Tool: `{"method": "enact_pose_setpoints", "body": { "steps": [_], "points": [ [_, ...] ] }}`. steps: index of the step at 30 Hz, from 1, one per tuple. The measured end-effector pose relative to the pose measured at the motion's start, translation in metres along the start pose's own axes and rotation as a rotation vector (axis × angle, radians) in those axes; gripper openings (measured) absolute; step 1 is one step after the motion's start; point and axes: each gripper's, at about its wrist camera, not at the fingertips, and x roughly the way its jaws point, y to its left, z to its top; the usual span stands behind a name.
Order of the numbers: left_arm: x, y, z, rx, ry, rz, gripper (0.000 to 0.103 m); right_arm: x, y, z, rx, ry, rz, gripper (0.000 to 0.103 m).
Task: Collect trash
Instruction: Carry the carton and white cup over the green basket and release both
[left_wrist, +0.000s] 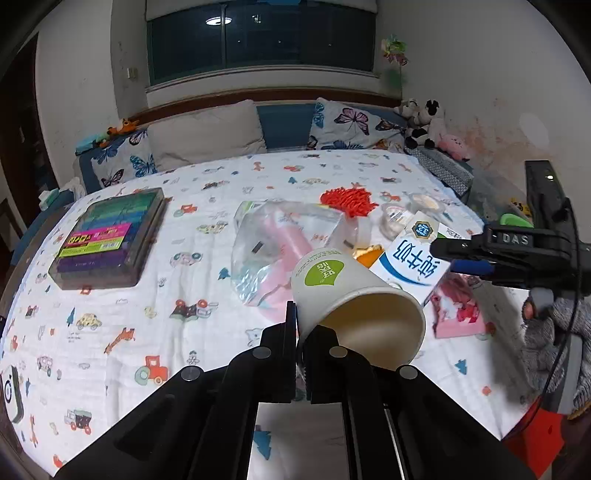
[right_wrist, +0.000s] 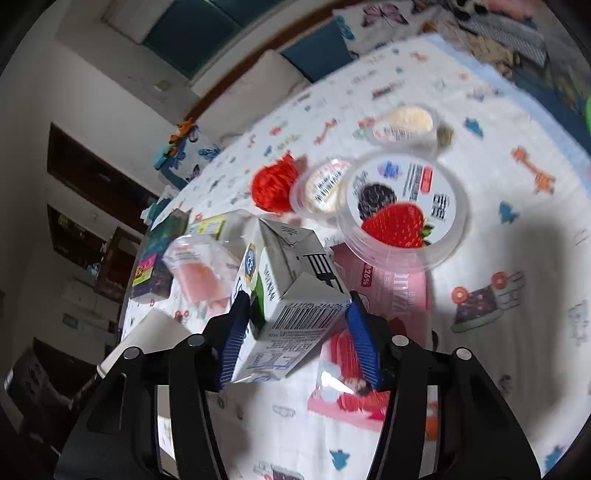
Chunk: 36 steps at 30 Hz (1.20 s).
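Left gripper (left_wrist: 297, 332): your fingers pinch the paper cup (left_wrist: 354, 295) by its rim wall, smooth cone lying tilted, mouth toward 5 o'clock.
Right gripper (right_wrist: 295, 332): blue ribbed pads (right_wrist: 236, 332) flank the boxy milk carton (right_wrist: 288, 295); whether they press it, you cannot tell.
Beyond, 1 o'clock: round plastic tub (right_wrist: 402, 214) on the printed cloth (right_wrist: 517, 184).

White paper cup (left_wrist: 354, 295) tilted, rim pinched; milk carton (right_wrist: 291, 295) lying skewed.
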Motion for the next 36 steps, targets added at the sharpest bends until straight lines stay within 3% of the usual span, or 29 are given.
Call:
{"method": "enact_pose_setpoints", "body": {
  "steps": [7, 16, 26, 36],
  "points": [
    [-0.004, -0.028, 0.011, 0.024, -0.006, -0.059, 0.003, -0.059, 0.010, -0.005, -0.118, -0.091, -0.053, 0.048],
    [0.003, -0.096, 0.039, 0.098, 0.002, -0.170, 0.003, -0.135, -0.028, -0.001, -0.123, -0.190, -0.156, 0.048],
    [0.025, -0.194, 0.069, 0.186, 0.042, -0.313, 0.003, -0.213, -0.117, 0.016, -0.088, -0.325, -0.464, 0.048],
    [0.048, -0.296, 0.094, 0.307, 0.043, -0.390, 0.003, -0.226, -0.188, 0.020, -0.067, -0.318, -0.675, 0.048]
  ]
}}
